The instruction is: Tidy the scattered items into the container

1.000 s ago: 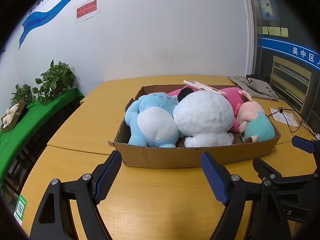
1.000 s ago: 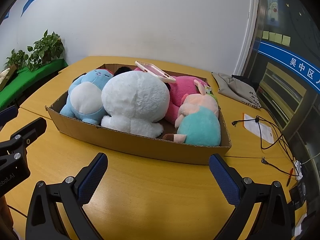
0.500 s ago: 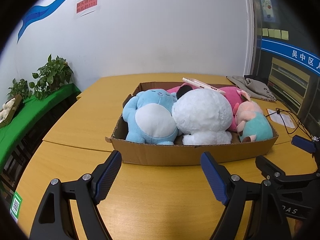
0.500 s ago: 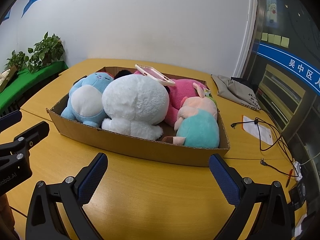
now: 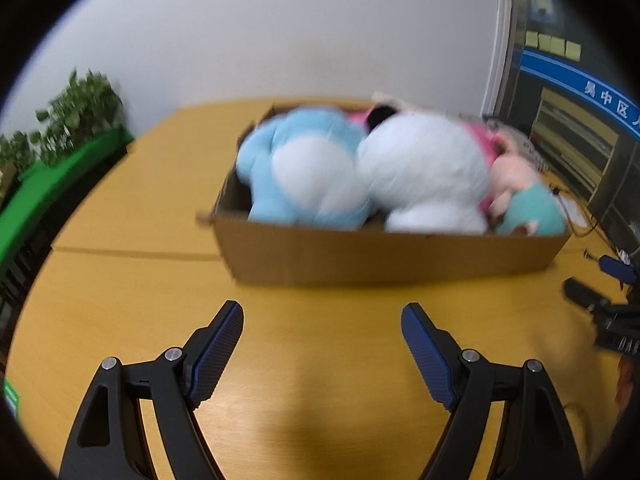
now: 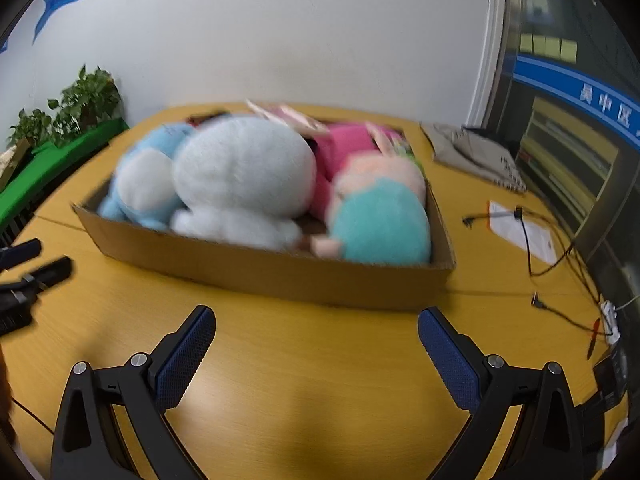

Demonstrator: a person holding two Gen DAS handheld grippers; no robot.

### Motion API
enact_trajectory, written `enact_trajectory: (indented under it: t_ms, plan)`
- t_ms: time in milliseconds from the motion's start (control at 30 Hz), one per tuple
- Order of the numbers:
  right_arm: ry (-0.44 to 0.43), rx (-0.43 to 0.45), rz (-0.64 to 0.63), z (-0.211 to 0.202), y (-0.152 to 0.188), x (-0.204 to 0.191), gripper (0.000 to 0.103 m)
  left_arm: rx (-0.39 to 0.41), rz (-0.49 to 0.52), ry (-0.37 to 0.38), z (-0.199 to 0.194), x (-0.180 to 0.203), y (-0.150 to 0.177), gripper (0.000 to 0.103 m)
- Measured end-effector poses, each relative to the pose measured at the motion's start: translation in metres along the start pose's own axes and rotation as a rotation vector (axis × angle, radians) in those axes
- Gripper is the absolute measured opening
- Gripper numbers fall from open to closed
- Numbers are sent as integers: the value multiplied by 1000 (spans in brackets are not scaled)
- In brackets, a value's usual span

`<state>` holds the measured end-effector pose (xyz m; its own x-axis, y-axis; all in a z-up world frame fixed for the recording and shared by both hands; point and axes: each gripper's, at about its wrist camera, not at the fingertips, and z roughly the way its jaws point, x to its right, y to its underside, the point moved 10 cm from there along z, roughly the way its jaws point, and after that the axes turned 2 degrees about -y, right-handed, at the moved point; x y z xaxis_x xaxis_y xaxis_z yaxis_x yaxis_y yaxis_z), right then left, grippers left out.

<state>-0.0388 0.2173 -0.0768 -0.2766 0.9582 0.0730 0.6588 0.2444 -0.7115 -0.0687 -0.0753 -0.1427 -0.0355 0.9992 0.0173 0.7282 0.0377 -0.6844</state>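
Yellow wooden table (image 6: 320,360). Lying directly on it: 1 cardboard box (image 6: 280,272) near the middle; to the right, a grey cloth (image 6: 472,152), 1 sheet of paper (image 6: 524,232) and black cables (image 6: 560,264).

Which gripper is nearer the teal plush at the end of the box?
Right. The right gripper faces the box end where the teal plush lies. The left gripper sits farther along, facing the blue plush; teal is off to its right.
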Motion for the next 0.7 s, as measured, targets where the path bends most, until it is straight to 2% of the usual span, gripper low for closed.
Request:
enact_trajectory:
  t_ms: [133, 267, 467, 567, 633, 700]
  plan:
    - [-3, -100, 16, 40, 41, 46, 103, -91, 2, -43, 34, -44, 29, 81]
    - [-40, -181, 25, 63, 73, 87, 103, -158, 5, -38, 55, -77, 51, 83]
    - [-138, -156, -23, 67, 78, 114, 103, -104, 91, 24, 57, -91, 49, 87]
    - [-192, -154, -97, 65, 78, 114, 103, -105, 139, 63, 58, -94, 50, 93]
    - [-215, -149, -120, 65, 80, 120, 103, -122, 152, 68, 61, -102, 52, 103]
    - [-212, -148, -118, 65, 81, 122, 103, -122, 147, 63, 59, -107, 49, 103]
